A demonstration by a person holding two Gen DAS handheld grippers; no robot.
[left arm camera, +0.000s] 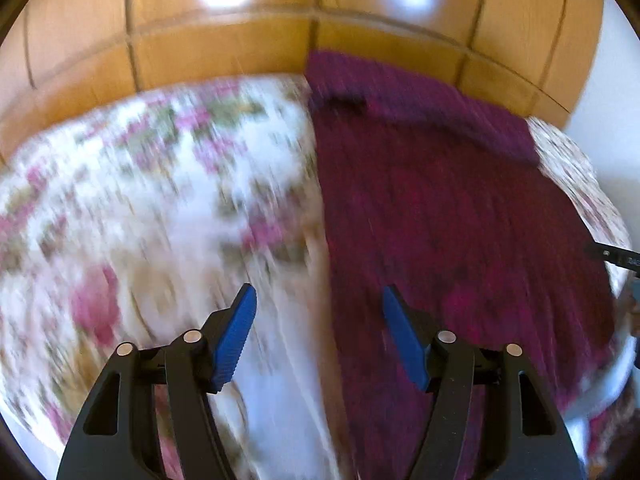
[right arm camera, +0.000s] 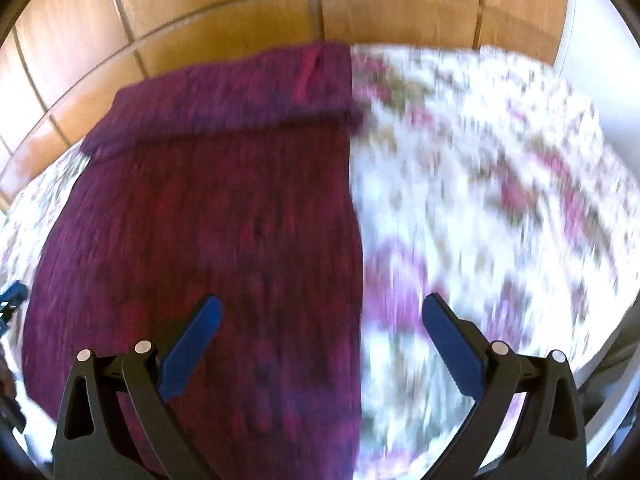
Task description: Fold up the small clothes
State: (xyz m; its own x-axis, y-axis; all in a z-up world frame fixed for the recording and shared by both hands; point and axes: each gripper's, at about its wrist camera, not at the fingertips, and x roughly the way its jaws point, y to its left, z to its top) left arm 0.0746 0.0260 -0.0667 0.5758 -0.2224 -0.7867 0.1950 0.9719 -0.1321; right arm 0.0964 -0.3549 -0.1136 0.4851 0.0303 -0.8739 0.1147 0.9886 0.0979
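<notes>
A dark maroon knitted garment (left arm camera: 452, 216) lies flat on a floral cloth (left arm camera: 152, 200), with a folded band along its far end. In the left wrist view my left gripper (left arm camera: 318, 300) hangs open above the garment's left edge, with nothing between its blue pads (left arm camera: 236, 336). In the right wrist view the same garment (right arm camera: 200, 216) fills the left half, and my right gripper (right arm camera: 320, 312) stands open over its right edge, holding nothing. Both views are motion-blurred.
The floral cloth (right arm camera: 480, 184) covers a rounded surface. Wooden panelling (left arm camera: 224, 52) runs behind it. The tip of the other gripper (left arm camera: 616, 256) shows at the right edge of the left wrist view, and a blue tip (right arm camera: 12, 296) at the left edge of the right wrist view.
</notes>
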